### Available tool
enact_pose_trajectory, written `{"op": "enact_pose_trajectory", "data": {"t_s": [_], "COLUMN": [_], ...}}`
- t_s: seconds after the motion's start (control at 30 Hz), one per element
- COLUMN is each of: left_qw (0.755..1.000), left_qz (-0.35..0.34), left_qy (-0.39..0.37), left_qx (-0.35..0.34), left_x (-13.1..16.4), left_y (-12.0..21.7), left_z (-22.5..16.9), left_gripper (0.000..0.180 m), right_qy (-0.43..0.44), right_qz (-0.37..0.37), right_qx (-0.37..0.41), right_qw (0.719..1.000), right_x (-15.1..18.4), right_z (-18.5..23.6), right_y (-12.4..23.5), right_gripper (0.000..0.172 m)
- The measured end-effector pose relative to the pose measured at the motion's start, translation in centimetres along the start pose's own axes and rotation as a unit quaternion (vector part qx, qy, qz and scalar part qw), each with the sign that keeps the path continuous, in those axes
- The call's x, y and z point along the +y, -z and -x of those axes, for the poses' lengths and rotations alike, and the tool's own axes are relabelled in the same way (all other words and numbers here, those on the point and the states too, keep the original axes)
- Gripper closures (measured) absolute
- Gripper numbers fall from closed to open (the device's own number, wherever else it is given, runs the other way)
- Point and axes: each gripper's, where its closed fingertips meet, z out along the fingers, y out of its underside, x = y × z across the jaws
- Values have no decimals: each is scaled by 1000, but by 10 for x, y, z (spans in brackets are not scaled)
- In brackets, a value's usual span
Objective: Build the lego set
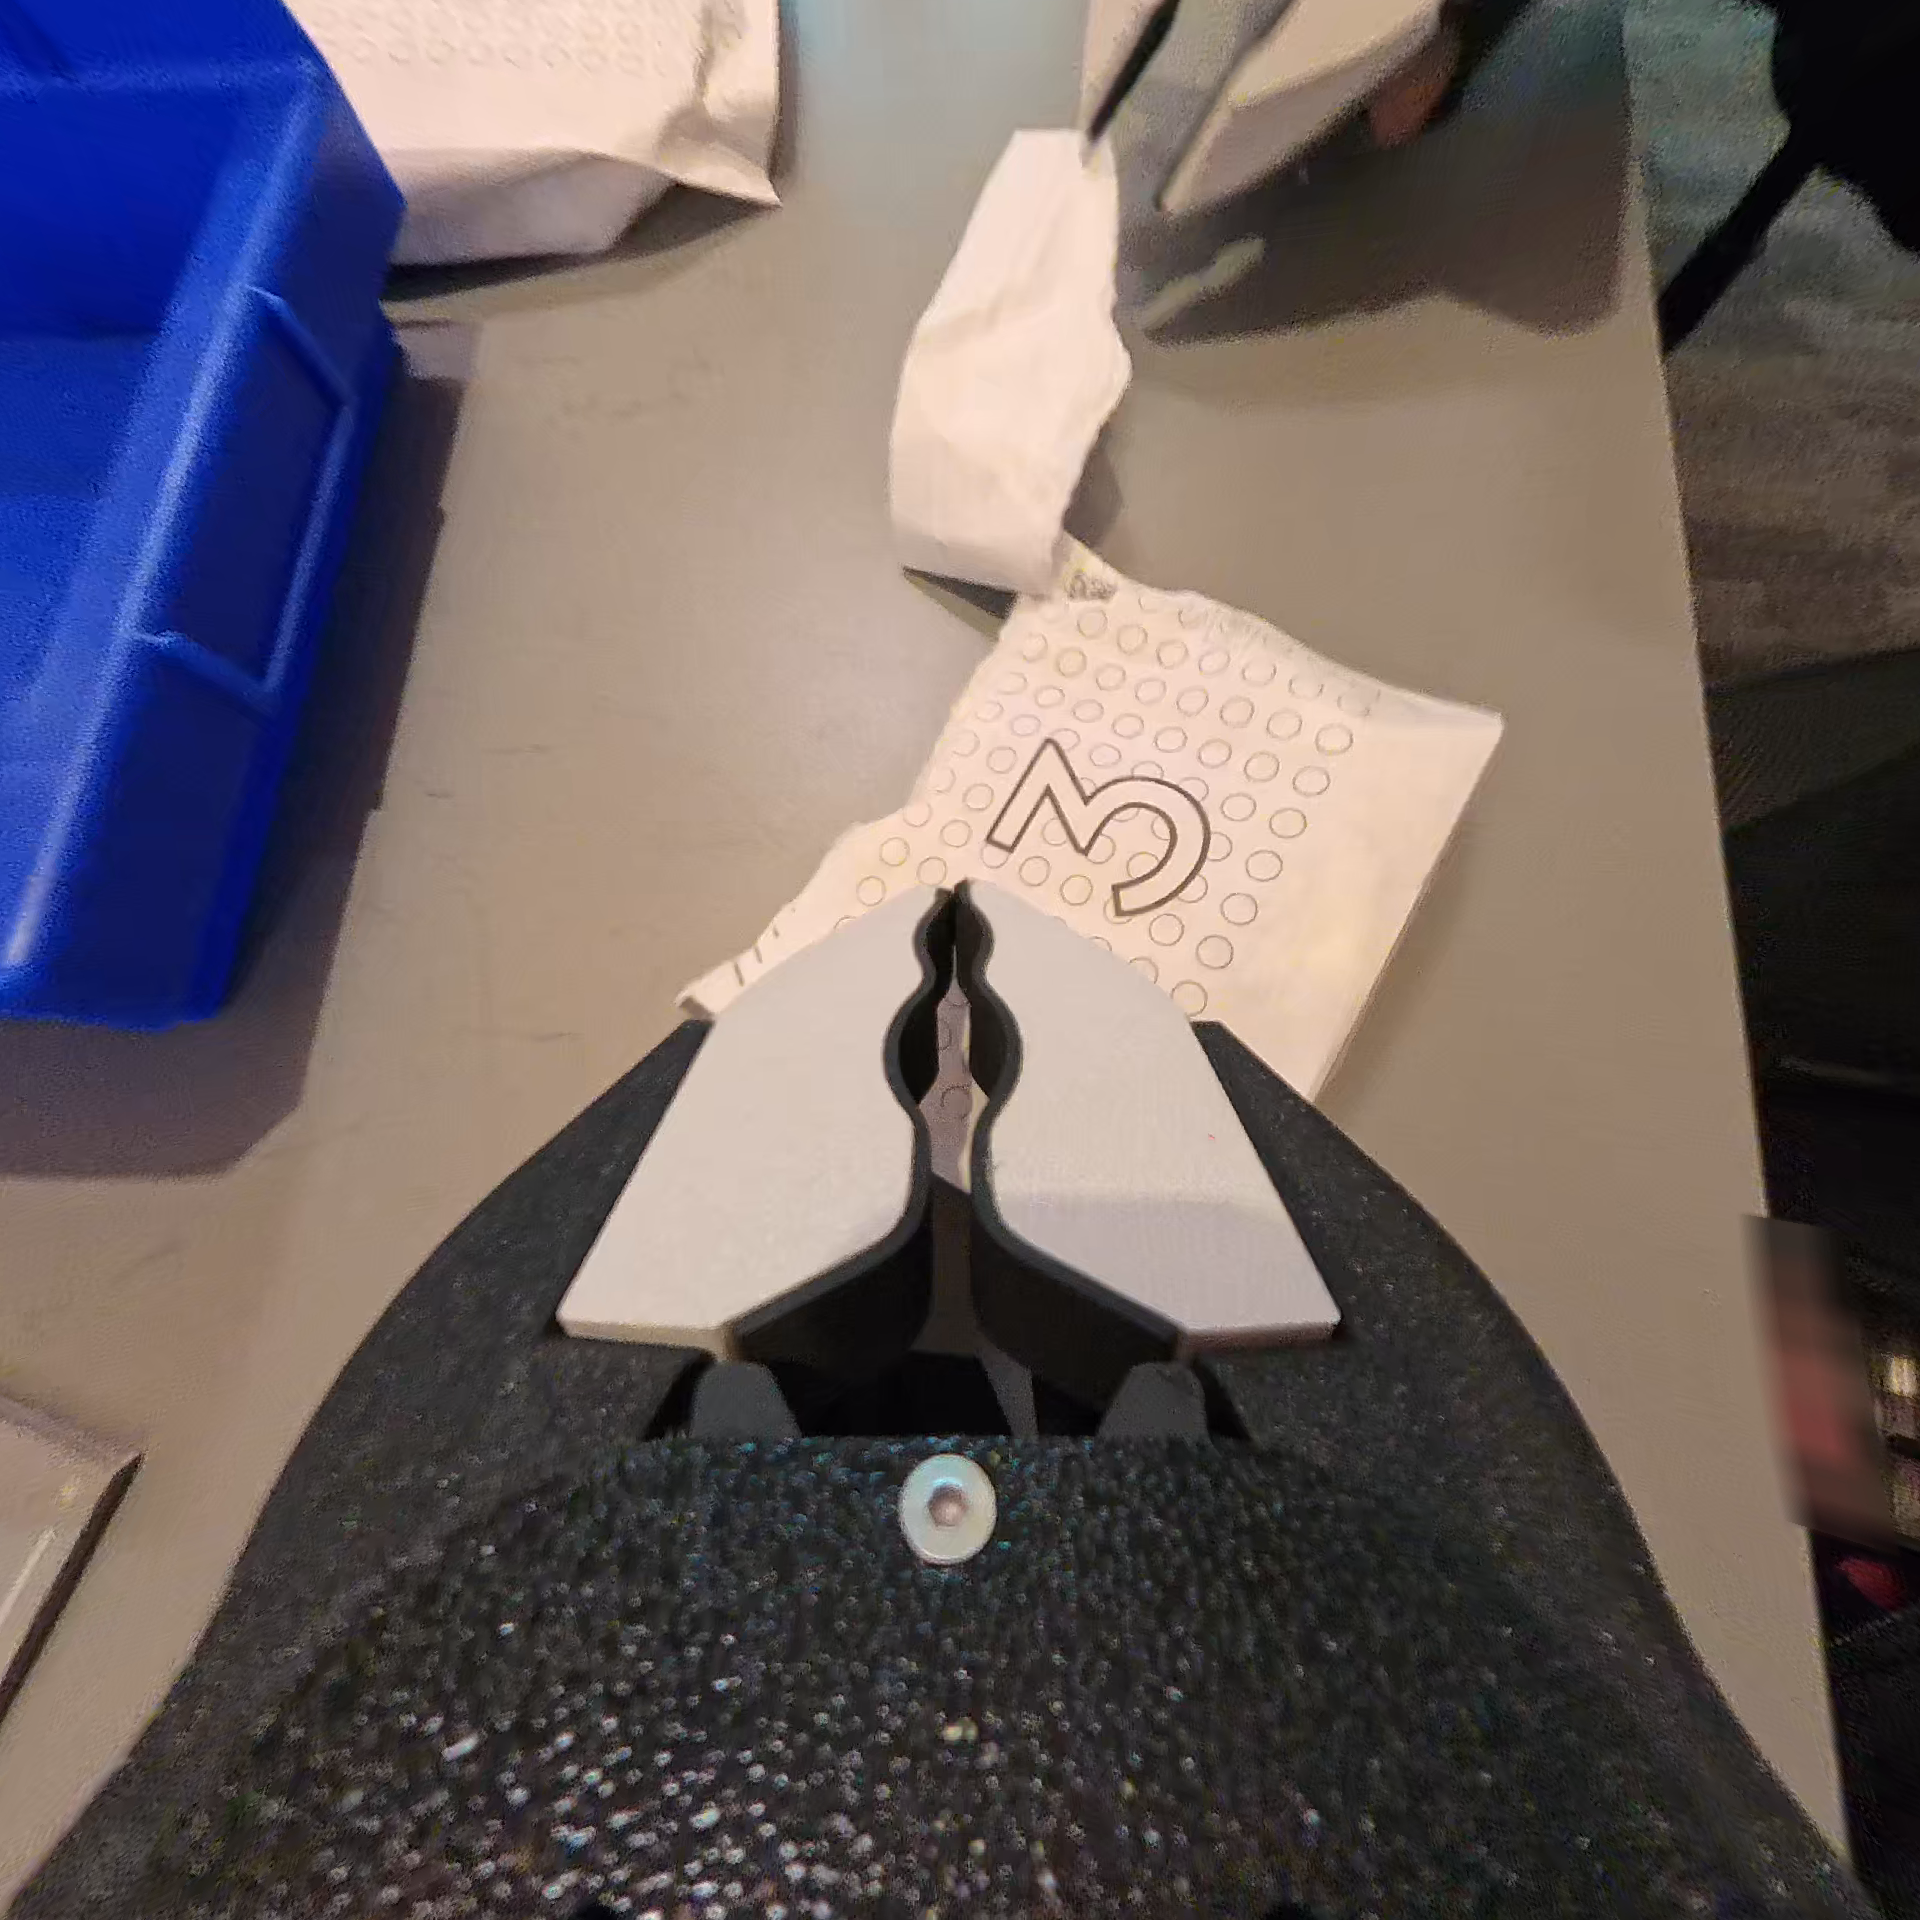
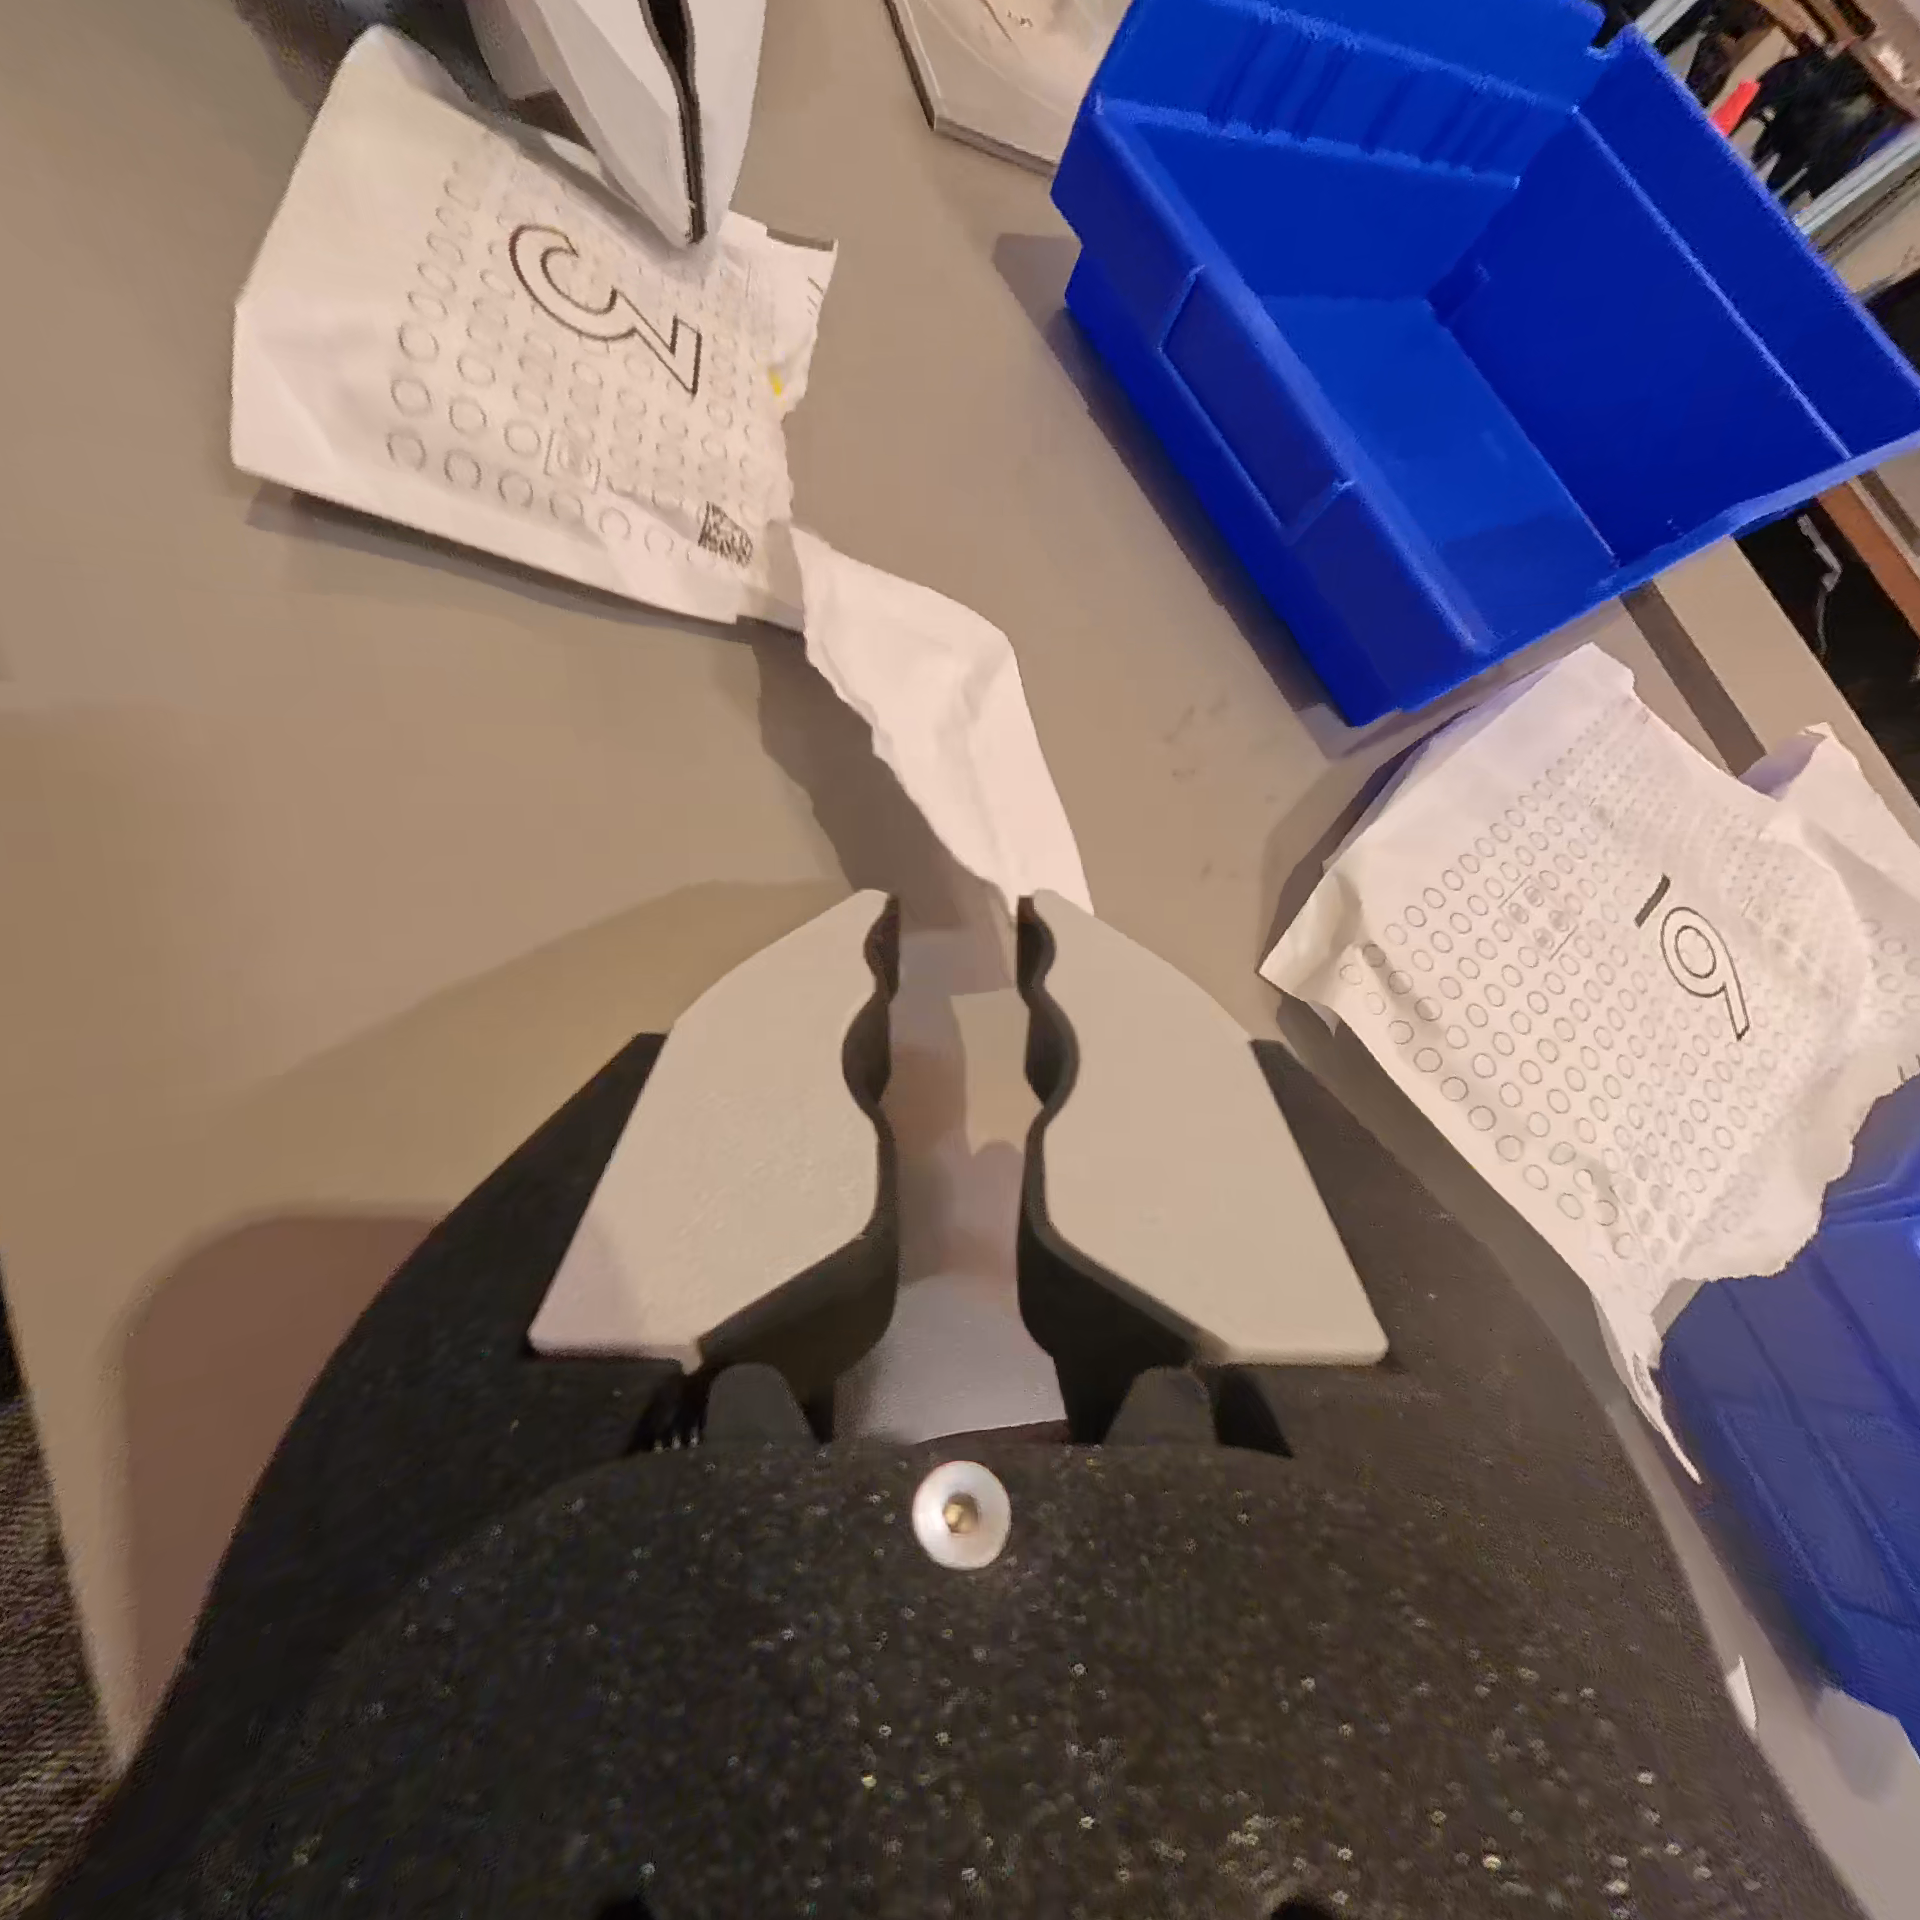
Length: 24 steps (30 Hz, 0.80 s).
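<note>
The left gripper (image 1: 956, 899) is closed, its fingertips meeting over the near edge of a flat white paper bag printed with rows of small circles (image 1: 1226, 790); whether they pinch that edge or merely hover above it is hard to tell. The right gripper (image 2: 956, 914) stands partly open, with a torn white paper strip (image 2: 935, 727) running between its pads, neither of which visibly presses on it. The strip seems to reach the bag's corner. Farther off on the grey worktop (image 1: 644, 623) sits a blue plastic bin (image 2: 1455, 343). Unheld, the strip may slip free or tear further.
</note>
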Motion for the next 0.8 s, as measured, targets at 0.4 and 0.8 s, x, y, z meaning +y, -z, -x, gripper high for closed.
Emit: {"op": "enact_pose_trajectory", "data": {"t_s": [0.4, 0.8], "left_qw": [963, 977], "left_qz": [-146, -88], "left_qy": [226, 187], "left_qx": [10, -57], "left_x": [18, 39], "left_y": [66, 66], "left_z": [-21, -41], "left_gripper": [176, 134], "right_qy": [-51, -141], "right_qz": [7, 248], "right_qx": [-171, -347], "right_qw": [984, 893], "right_x": [-90, -85], "right_z": [67, 60], "right_y": [-14, -102], "right_gripper": [130, 123]}}
